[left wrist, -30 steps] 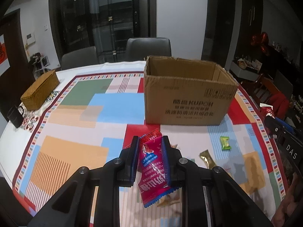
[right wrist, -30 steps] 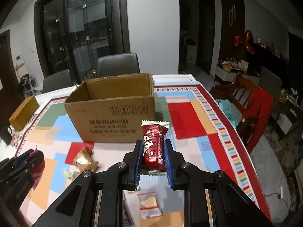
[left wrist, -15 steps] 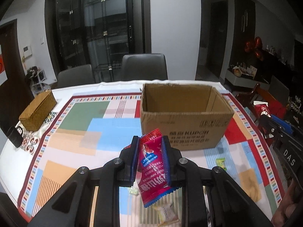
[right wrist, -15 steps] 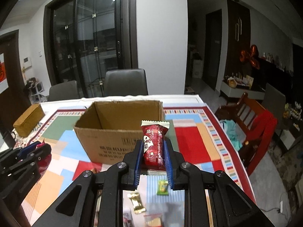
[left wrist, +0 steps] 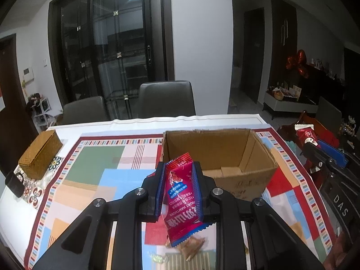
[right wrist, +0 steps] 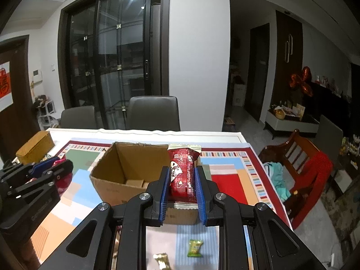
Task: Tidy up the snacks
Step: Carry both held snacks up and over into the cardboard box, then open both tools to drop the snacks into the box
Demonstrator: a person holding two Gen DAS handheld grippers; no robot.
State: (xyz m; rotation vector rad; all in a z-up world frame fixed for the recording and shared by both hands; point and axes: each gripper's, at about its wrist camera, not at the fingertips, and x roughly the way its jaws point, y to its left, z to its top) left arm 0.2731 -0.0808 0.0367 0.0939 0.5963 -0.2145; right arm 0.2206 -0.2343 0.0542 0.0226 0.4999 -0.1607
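My left gripper (left wrist: 179, 175) is shut on a magenta snack packet (left wrist: 181, 195), held above the table just in front of the open cardboard box (left wrist: 258, 155). My right gripper (right wrist: 181, 180) is shut on a dark red snack packet (right wrist: 182, 173), held above the near right side of the same box (right wrist: 108, 168). The box looks empty inside. The right gripper with its packet shows at the right edge of the left wrist view (left wrist: 324, 155). The left gripper shows at the left of the right wrist view (right wrist: 38, 175).
Loose small snacks lie on the patterned tablecloth below: a green candy (right wrist: 195, 248), a gold one (right wrist: 162, 259), a brown wrapper (left wrist: 193, 248). A woven box (left wrist: 40, 153) stands far left. Grey chairs (left wrist: 166, 99) stand behind the table, a wooden red-cushioned chair (right wrist: 303, 168) at right.
Both grippers have risen and moved forward toward the box with their packets; the view now looks down into the box's open top.
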